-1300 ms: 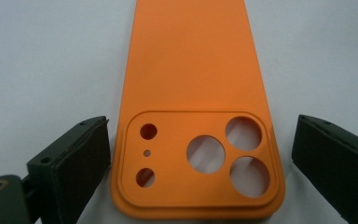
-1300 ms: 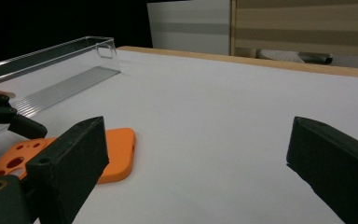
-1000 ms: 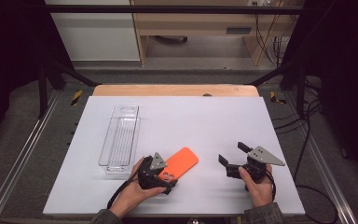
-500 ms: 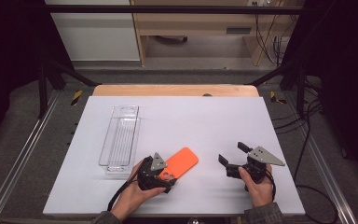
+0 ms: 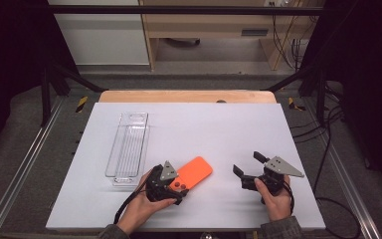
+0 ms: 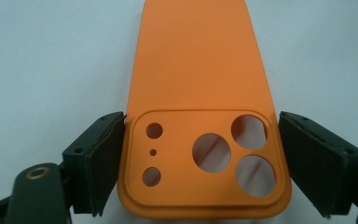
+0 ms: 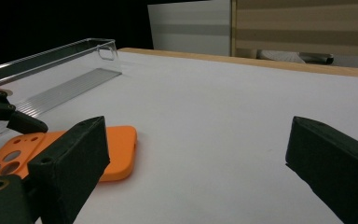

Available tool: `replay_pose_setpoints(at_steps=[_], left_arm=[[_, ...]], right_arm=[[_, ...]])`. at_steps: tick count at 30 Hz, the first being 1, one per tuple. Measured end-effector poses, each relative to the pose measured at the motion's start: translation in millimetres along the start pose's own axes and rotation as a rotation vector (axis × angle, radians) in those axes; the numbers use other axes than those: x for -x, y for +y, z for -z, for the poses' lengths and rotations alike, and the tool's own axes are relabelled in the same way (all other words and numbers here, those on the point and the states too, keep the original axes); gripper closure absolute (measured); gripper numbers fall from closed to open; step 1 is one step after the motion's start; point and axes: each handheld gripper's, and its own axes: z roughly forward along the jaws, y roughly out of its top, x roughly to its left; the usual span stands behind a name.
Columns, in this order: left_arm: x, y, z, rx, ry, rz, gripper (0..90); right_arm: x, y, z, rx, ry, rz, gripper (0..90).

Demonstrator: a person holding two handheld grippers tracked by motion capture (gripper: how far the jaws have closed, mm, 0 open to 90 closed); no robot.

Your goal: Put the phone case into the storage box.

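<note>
The orange phone case [image 5: 192,174] lies flat on the white table [image 5: 214,124], just beside the near end of the clear tray [image 5: 128,149], on that tray's right. Its long axis runs diagonally, from the camera-cutout end nearest me up and away to the right, pointing off from the tray. That cutout end sits between the jaws of my left gripper [image 6: 200,163], so the case extends straight ahead of that gripper along its own line of sight. My left gripper has just been closing, and its pads [image 6: 103,161] now stand against the case's two long edges: clamped on the case, across its width. Any lift or slide toward the tray will, in my judgement, pivot on this end grip, with most of the case's length overhanging forward.

My right gripper [image 5: 252,167] rests well apart from the case, farther from the tray, jaws wide and nothing between them. The left hand [image 5: 139,211] is plainly the nearer one.

The left gripper view gives the pad contact and the cutouts; the high view gives the case's angle to the tray; the right gripper view shows the case's low profile lying flush on the table.
</note>
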Motion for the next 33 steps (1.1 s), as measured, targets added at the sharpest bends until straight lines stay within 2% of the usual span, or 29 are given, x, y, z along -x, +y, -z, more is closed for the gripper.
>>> replay_pose_setpoints(at_steps=[5, 8, 12, 16, 24, 27, 33], left_arm=[[-2.3, 10.6, 12.2, 0.028, 0.002, 0.008, 16.9], [-4.0, 21.4, 22.6, 0.046, 0.002, 0.000, 16.8], [-11.3, 39.6, 37.5, 0.066, 0.001, -0.007, 16.8], [-17.4, 53.7, 49.3, 0.066, 0.007, -0.029, 16.8], [-24.8, 73.2, 68.1, 0.076, -0.001, -0.043, 16.8], [-26.8, 76.1, 70.3, 0.074, -0.001, -0.047, 16.7], [-30.4, 77.9, 71.6, 0.073, -0.005, -0.047, 16.7]], right_arm=[[-1.2, 1.0, 1.0, 0.011, 0.000, 0.003, 5.8], [-4.4, 2.9, 1.7, 0.017, -0.004, 0.024, 5.7], [-10.3, 8.5, 2.1, 0.009, -0.018, 0.088, 5.0], [-17.8, 13.6, 1.3, -0.013, -0.022, 0.172, 4.8], [-37.1, 10.0, -5.1, -0.093, -0.001, 0.346, 5.1], [-41.0, 10.1, -7.0, -0.108, 0.008, 0.375, 5.4], [-44.4, 12.7, -10.2, -0.118, 0.010, 0.400, 5.9]])
